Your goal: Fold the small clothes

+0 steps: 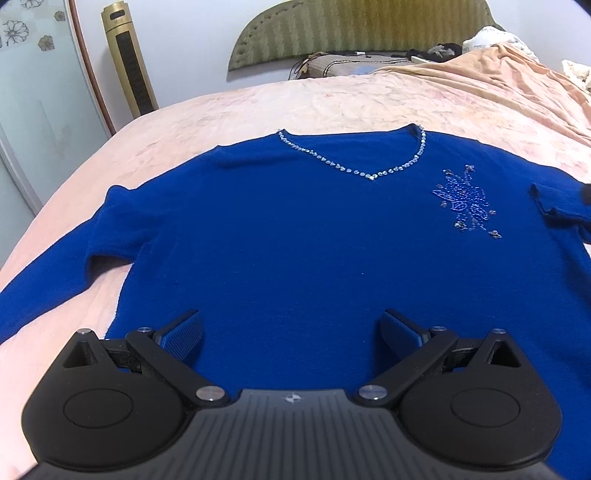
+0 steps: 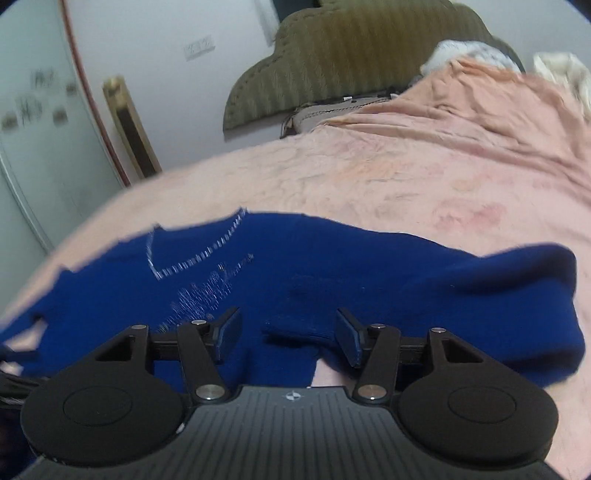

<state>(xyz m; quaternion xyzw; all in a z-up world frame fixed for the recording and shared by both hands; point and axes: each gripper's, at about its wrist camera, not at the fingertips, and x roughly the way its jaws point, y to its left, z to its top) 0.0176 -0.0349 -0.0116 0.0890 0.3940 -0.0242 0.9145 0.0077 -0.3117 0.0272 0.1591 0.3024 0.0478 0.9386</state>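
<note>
left tool [image 1: 291, 332] released, hovering over near hem of blue sweater [image 1: 295, 240], spread face-up on bed [image 1: 332, 99] for folding. right tool [image 2: 288, 339] released too, sleeve cuff [image 2: 295, 330] lying between its pads, folded inward.

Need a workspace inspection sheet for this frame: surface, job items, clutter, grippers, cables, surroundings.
Surface: bed with pink cover, wrinkled.
Job's things: blue sweater lying front up, mostly flat; one sleeve folded across the body, cuff below the right gripper.
Clutter: bunched peach blanket and a pillow at the head end.
Grippers: left gripper open above the hem, holding nothing; right gripper open, pads clear of the cuff.
Cables: dark cords by the pillow.
Surroundings: green headboard, gold tower fan, glass door.
</note>
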